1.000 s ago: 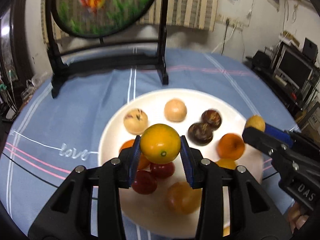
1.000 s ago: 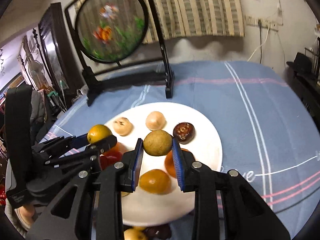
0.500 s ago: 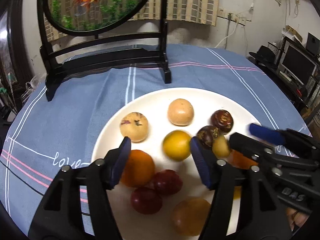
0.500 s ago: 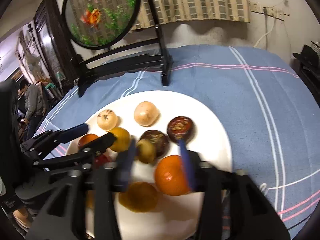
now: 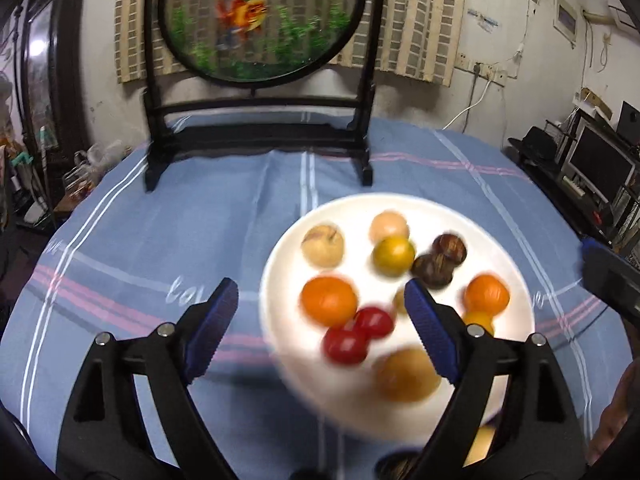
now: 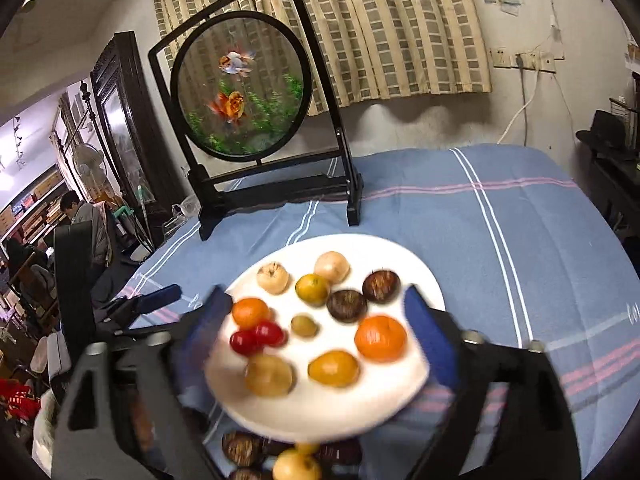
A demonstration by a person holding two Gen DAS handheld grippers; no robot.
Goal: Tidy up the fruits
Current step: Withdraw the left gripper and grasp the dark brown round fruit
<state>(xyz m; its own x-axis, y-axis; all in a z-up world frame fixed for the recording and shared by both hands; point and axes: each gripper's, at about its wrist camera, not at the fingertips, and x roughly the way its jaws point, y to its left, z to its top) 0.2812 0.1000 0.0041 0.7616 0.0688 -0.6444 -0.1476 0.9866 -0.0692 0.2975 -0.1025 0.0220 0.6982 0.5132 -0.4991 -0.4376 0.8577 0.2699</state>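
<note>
Both claws stand wide apart with nothing between their blue pads, and each has just been opening. Nearest in the left wrist view, the left gripper hangs over the near left edge of the white plate, its left pad above the blue cloth and its right pad above the fruit. Across from it, the right gripper spans most of the plate's width, its pads blurred, with the fruit lying below and clear of them.

On the plate sit two red cherry tomatoes touching each other, an orange just behind them, a second orange toward the right side, and a small green-brown fruit between them. Farther back lies a yellow citrus, touching a pale round fruit, with two dark brown fruits beside it on the right. More fruit lies on the cloth at the near rim, partly hidden.

Beyond the plate, the blue striped tablecloth runs back to a black-framed round goldfish screen, standing upright before the checked curtain.
</note>
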